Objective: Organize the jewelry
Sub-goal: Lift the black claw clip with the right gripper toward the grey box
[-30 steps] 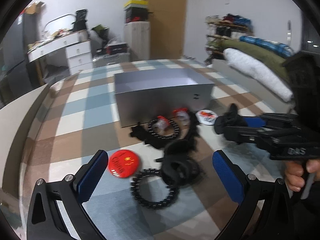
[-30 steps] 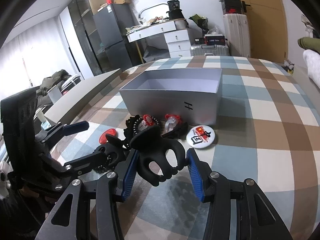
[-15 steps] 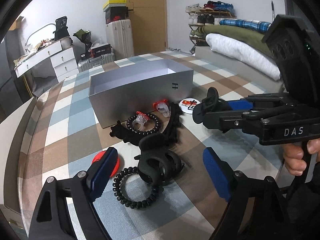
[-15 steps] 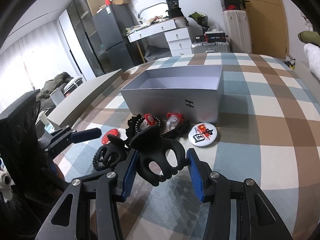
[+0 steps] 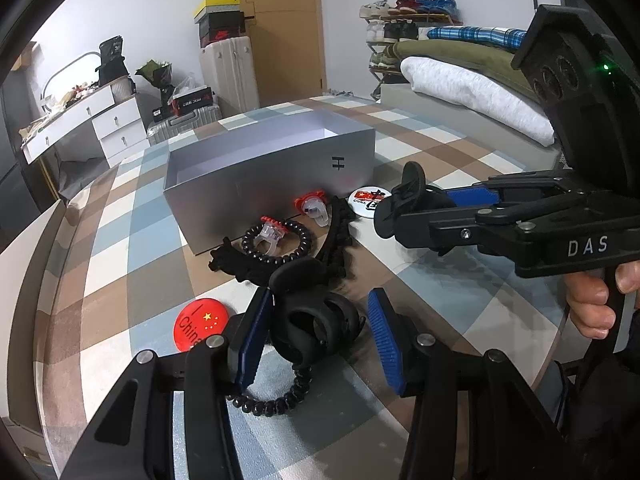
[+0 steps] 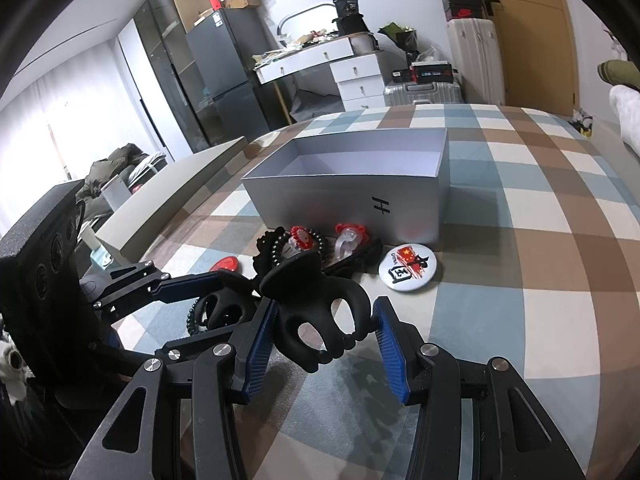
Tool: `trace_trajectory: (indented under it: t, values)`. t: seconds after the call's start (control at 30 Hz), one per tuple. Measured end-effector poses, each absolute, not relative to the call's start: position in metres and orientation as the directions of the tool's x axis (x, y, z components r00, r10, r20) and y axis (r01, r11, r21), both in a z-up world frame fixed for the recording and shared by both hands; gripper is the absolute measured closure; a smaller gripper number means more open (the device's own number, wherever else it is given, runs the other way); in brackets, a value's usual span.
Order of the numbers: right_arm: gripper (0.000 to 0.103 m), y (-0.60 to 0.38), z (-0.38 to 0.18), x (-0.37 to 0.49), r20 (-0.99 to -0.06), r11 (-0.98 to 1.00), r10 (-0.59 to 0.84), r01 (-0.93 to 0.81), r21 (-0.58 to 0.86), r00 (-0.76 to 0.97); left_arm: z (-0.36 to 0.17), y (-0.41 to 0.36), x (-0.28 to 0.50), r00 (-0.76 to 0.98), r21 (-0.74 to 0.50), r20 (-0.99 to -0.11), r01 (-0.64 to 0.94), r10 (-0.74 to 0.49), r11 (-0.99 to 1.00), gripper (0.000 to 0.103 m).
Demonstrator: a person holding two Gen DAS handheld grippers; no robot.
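right claw (image 6: 324, 340) clamped on black hair clip (image 6: 316, 312); left claw (image 5: 320, 336) apart, straddling second clip (image 5: 316, 320).

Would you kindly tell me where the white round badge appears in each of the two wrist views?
Left wrist view: the white round badge lies right of centre, just past the silver box's corner.
Right wrist view: the badge lies right of centre, in front of the box.
Shared landmark: the silver box with its H mark.
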State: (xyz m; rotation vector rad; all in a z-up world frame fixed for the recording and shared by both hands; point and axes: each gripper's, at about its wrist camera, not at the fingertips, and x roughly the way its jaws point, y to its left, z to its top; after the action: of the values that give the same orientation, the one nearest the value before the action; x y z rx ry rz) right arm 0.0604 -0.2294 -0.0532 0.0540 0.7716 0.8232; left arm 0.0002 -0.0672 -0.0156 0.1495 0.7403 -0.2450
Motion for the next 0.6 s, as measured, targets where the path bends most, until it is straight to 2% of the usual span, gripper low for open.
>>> trace_trajectory:
  t: [0.3,0.6]
  values:
    - [0.055,-0.2289,-0.0528,0.061,-0.598,0.693,0.68,-0.639,0.334,0.424,-0.0195,-0.0702,0.0047,0.701,0.085,-0.703,0.253,-0.122,0.964,0.056]
    - [0.055,-0.2294,-0.0537,0.0613,-0.6,0.692,0.681,-0.637,0.339,0.419,-0.0227,-0.0665,0.0098,0.682,0.072,-0.724,0.23,-0.108,0.97,0.055]
